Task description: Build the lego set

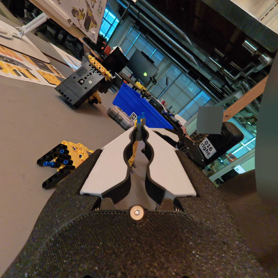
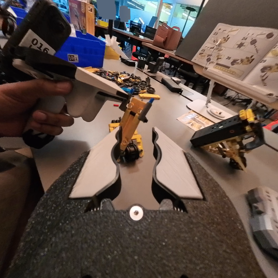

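Observation:
My left gripper [image 1: 139, 129] is shut on a grey pin piece with blue tips [image 1: 139, 132] at the top of a yellow brick arm. In the right wrist view that gripper [image 2: 126, 97], held by a hand [image 2: 34, 105], pinches the top of the yellow arm [image 2: 130, 121]. A second grey pin with a blue tip [image 2: 145, 111] sticks out beside it. The arm slants down to a black wheel [image 2: 132, 152] and a yellow frame on the grey table [image 2: 165, 105]. My right gripper [image 2: 136, 130] is open, and the arm's lower part lies between its fingers, close to the left one.
A black and yellow model [image 1: 81, 85] [image 2: 218, 133] sits tilted on the table. A yellow and black piece with blue pins [image 1: 63, 158] lies near my left gripper. Also here are a blue bin [image 1: 135, 105] [image 2: 84, 48], a pile of loose parts [image 2: 129, 81], a grey box [image 1: 120, 116] and a booklet on a stand [image 2: 234, 52]. My hands' fingertips stand some 4 cm from each other. My right gripper's tips are some 7 cm from the black wheel [image 2: 132, 152].

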